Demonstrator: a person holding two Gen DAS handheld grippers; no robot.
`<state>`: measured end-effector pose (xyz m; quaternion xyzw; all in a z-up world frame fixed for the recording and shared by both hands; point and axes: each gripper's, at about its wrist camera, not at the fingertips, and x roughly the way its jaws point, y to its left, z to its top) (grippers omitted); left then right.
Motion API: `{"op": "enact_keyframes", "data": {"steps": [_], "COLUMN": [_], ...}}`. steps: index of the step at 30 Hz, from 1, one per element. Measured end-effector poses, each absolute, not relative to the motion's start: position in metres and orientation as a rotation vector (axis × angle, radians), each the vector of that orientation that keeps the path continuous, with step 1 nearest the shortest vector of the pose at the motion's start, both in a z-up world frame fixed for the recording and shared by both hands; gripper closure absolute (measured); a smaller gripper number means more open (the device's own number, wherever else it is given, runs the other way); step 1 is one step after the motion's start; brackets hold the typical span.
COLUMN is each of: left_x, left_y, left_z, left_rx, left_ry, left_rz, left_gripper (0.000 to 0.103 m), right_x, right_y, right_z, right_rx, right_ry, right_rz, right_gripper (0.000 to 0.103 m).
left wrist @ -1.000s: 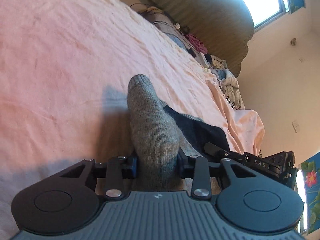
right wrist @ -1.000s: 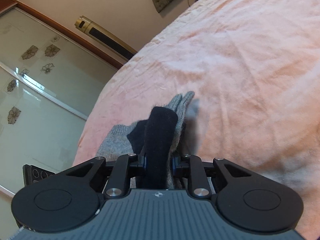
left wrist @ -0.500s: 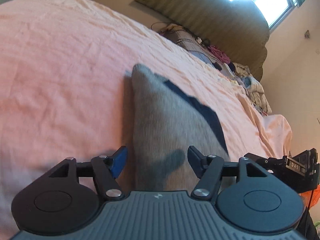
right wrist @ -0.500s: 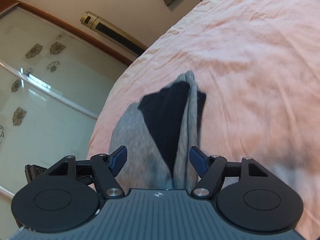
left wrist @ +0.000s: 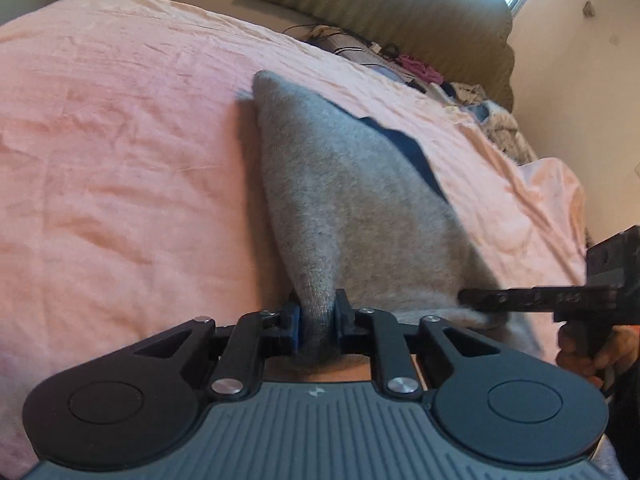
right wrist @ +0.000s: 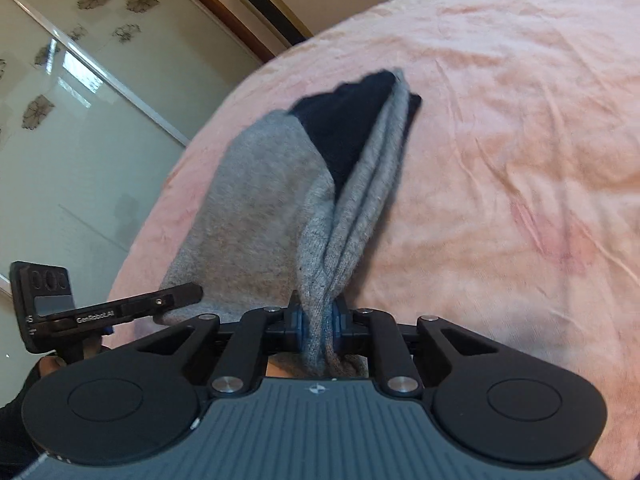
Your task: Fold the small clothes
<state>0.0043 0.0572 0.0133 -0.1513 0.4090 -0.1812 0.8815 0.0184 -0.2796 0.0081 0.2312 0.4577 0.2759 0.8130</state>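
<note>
A grey knit garment (left wrist: 352, 200) with a dark navy part (left wrist: 408, 148) lies on the pink bedsheet (left wrist: 120, 152), stretched towards me. My left gripper (left wrist: 318, 322) is closing, its pads pinching a bunched near corner of the grey knit. In the right wrist view the same garment (right wrist: 260, 208) shows its navy band (right wrist: 344, 124) at the far end. My right gripper (right wrist: 318, 330) is also closing, its jaws clamped on a twisted grey fold of the other near corner. Each gripper appears from the side in the other's view, the right one (left wrist: 532, 300) and the left one (right wrist: 120, 308).
A padded headboard (left wrist: 400, 12) and a heap of clothes (left wrist: 480, 108) lie at the bed's far end. A glass sliding door (right wrist: 80, 120) with flower marks stands beyond the bed's edge. A person's hand (left wrist: 588, 352) holds the right gripper's handle.
Both grippers let go of the garment, opened wide, drew back towards its near edge, then closed again on its two near corners. The garment now lies spread flatter on the bed.
</note>
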Motion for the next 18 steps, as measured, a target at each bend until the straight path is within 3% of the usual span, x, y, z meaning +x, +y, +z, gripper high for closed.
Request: {"op": "enact_keyframes", "data": {"steps": [4, 5, 6, 7, 9, 15, 16, 17, 18], "left_x": [-0.02, -0.025, -0.028, -0.028, -0.019, 0.001, 0.002, 0.003, 0.003], "left_y": [0.057, 0.053, 0.048, 0.043, 0.028, 0.002, 0.005, 0.009, 0.01], "left_z": [0.042, 0.052, 0.059, 0.062, 0.059, 0.004, 0.006, 0.006, 0.005], "left_rx": [-0.222, -0.18, -0.148, -0.129, -0.108, -0.014, -0.03, -0.05, -0.063], "left_ry": [0.711, 0.652, 0.609, 0.59, 0.56, 0.646, 0.644, 0.653, 0.654], "left_rz": [-0.349, -0.353, -0.375, -0.396, -0.41, -0.365, -0.383, -0.389, -0.389], "left_gripper": [0.083, 0.081, 0.072, 0.052, 0.026, 0.022, 0.018, 0.017, 0.017], "right_x": [0.03, 0.037, 0.05, 0.063, 0.097, 0.164, 0.165, 0.166, 0.166], "right_y": [-0.297, -0.3, -0.303, -0.304, -0.299, -0.273, -0.269, -0.265, -0.264], "right_z": [0.032, 0.04, 0.049, 0.055, 0.059, 0.027, 0.026, 0.028, 0.034], "right_rx": [0.57, 0.587, 0.608, 0.618, 0.637, 0.644, 0.633, 0.605, 0.577], "right_ry": [0.894, 0.858, 0.839, 0.83, 0.832, 0.981, 0.972, 0.952, 0.933], "right_rz": [0.553, 0.551, 0.546, 0.54, 0.528, 0.432, 0.439, 0.459, 0.47], "right_gripper": [0.055, 0.054, 0.054, 0.054, 0.054, 0.054, 0.063, 0.08, 0.091]}}
